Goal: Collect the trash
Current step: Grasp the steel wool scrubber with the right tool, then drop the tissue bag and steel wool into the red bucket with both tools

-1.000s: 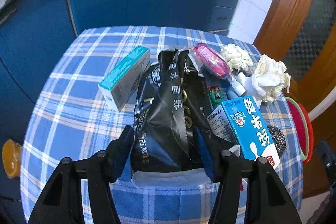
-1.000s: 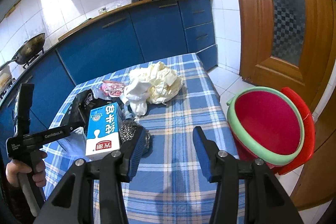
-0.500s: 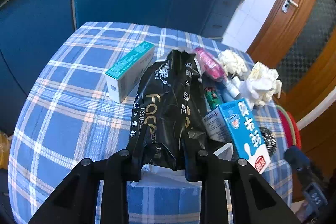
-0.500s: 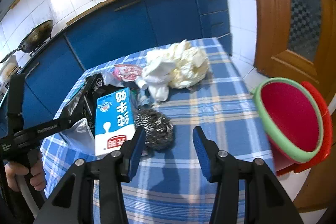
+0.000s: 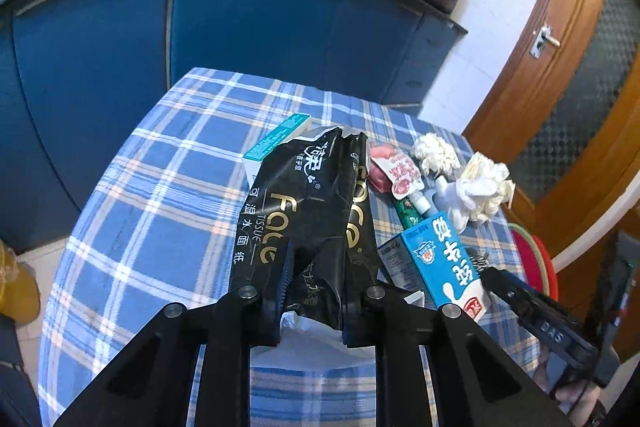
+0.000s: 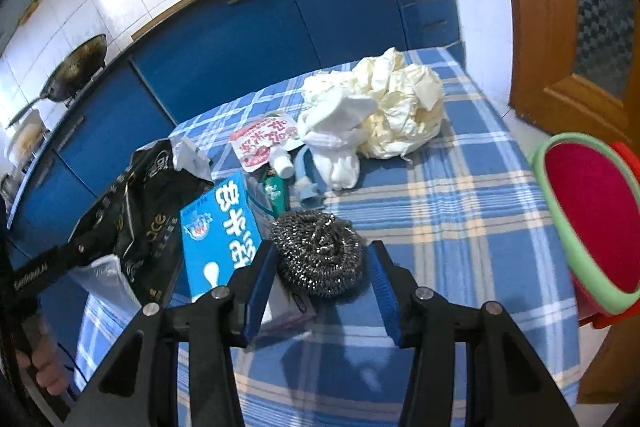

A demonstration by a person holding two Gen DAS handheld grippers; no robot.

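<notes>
A second before, my left gripper had stood wide around the black tissue pack; now its jaws were closing with the pack pinched and crumpled between the pads, its near end lifted off the checked tablecloth and a white tissue poking from the bottom. My right gripper had kept the same half-open gap throughout, but it had dropped toward the table, so the steel scourer that had lain ahead of it now sat between its fingers, apart from both pads as far as I could see. The teal box was mostly hidden behind the pack in my left view, and the small green tube showed only as a sliver between the milk carton and the pink pouch. The red bin with the green rim beside the table was cut off at the frame's edge. I could not read what the pale blue plastic piece was. I counted one tissue pack, one carton, one scourer, one pouch, one tube, one teal box, and a heap of crumpled paper that looked like two or three wads pressed together.
</notes>
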